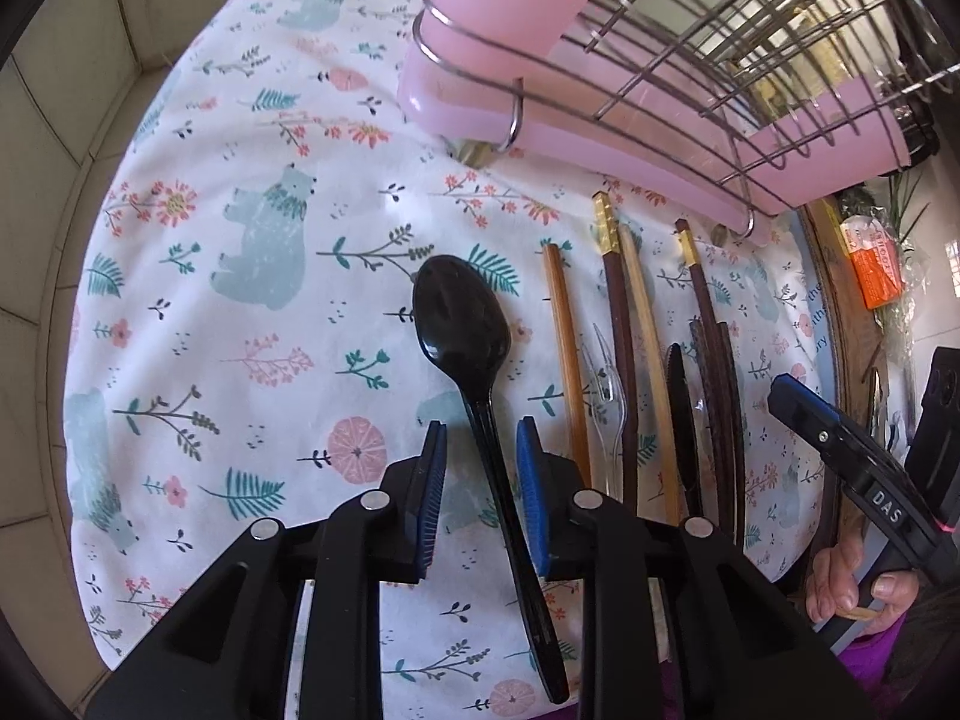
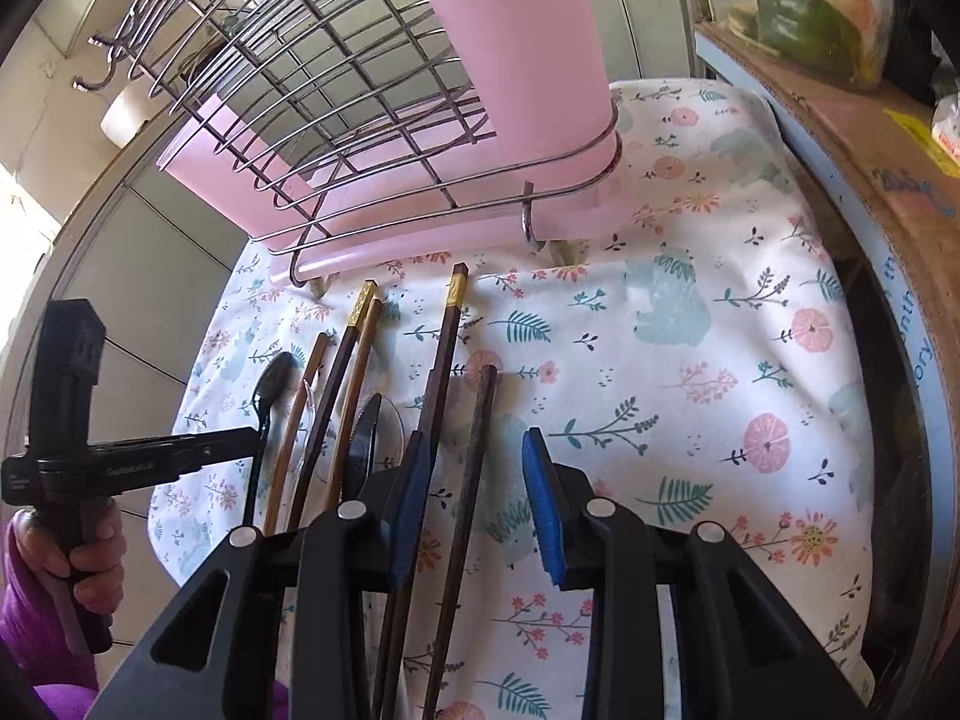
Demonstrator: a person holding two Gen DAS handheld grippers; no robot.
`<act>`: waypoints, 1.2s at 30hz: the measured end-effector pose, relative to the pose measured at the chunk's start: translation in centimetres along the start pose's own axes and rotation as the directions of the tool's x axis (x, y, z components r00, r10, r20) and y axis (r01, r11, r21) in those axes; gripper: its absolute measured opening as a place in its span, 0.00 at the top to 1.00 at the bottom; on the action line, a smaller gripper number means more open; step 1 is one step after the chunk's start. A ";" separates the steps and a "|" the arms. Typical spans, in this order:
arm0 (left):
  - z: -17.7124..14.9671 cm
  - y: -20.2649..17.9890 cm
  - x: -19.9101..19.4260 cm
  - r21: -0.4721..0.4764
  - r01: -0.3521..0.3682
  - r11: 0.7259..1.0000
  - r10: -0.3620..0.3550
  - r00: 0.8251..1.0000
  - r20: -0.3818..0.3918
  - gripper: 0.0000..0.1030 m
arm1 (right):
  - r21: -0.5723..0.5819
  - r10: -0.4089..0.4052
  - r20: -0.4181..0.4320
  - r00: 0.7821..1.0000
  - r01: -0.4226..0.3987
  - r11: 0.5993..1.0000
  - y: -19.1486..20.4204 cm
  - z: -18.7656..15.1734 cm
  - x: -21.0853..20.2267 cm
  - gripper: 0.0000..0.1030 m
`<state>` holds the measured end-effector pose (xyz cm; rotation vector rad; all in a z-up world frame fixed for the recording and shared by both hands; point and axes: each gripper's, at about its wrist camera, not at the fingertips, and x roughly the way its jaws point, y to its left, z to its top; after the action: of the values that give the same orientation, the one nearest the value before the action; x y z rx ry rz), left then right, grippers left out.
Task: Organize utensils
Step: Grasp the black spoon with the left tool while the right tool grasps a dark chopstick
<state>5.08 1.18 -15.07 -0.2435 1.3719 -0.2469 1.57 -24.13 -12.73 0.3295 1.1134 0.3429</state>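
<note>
Judging by how things lie, the sorting has barely begun: every utensil in view rests flat on the floral cloth [image 1: 240, 312], and the pink holder [image 1: 498, 6] in the wire rack [image 1: 690, 60] at the cloth's far edge shows nothing standing in it, as far as either view reveals.

Nearest in the left wrist view, the left gripper [image 1: 481, 498] is spread wide, its blue pads on either side of the black spoon [image 1: 480, 396] without touching it. The spoon's handle runs between the jaws toward the near edge of the cloth, and its bowl points toward the far edge.

The right gripper [image 2: 477, 510] is likewise spread and holds nothing. A dark chopstick [image 2: 468, 510] lies between its jaws, apart from both pads. A second dark chopstick with a gold band [image 2: 441, 360] runs close by the left-hand pad; whether they touch I cannot tell.

Between the two grippers lie the rest, side by side and roughly parallel: light wooden chopsticks [image 1: 567, 372], a clear plastic fork [image 1: 609, 384] and a black knife [image 1: 681, 408]. Beyond them, the rack's feet stand on the cloth's far edge.
</note>
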 end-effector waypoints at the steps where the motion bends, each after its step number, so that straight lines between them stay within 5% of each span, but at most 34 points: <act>1: 0.1 0.0 0.2 -0.005 -0.002 1.000 0.002 1.000 -0.007 0.77 | 0.011 0.015 -0.011 1.000 -0.015 1.000 -0.2 0.1 0.1 0.69; 4: 0.4 -0.2 0.5 -0.004 -0.006 1.000 0.006 1.000 -0.012 0.77 | 0.029 0.040 -0.035 0.999 -0.039 0.999 -0.6 0.2 0.2 0.69; 5: 0.4 -0.2 0.5 -0.003 -0.013 1.000 0.013 1.000 -0.010 0.87 | 0.035 0.050 -0.042 0.998 -0.049 0.998 -0.7 0.2 0.3 0.69; 8: 0.3 -0.3 0.8 -0.008 -0.001 1.000 0.001 1.000 -0.004 0.91 | 0.047 0.076 -0.056 0.996 -0.073 0.996 -0.9 0.4 0.3 0.71; 12: 0.0 0.0 0.0 -0.001 0.040 0.999 -0.040 0.999 0.023 0.93 | 0.069 0.097 -0.089 0.991 -0.091 0.993 -1.4 0.6 0.6 0.85; 24: -1.1 0.5 -3.1 0.040 0.092 0.995 -0.096 0.989 0.112 0.93 | 0.016 -0.017 -0.173 0.985 0.021 1.000 0.4 1.1 3.8 0.84; 31: -2.0 1.2 -5.4 0.061 0.121 0.991 -0.130 0.976 0.176 0.93 | -0.002 -0.018 -0.125 0.992 0.018 1.000 0.4 0.1 3.4 0.93; 36: -2.5 1.3 -7.5 0.074 0.150 0.986 -0.164 0.953 0.255 0.93 | -0.017 0.000 -0.017 1.000 0.000 1.000 0.5 -0.4 0.6 0.94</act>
<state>1.33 4.73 -8.98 -0.3294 1.0852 -0.3707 1.38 -23.44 -13.15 0.3121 1.1262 0.3556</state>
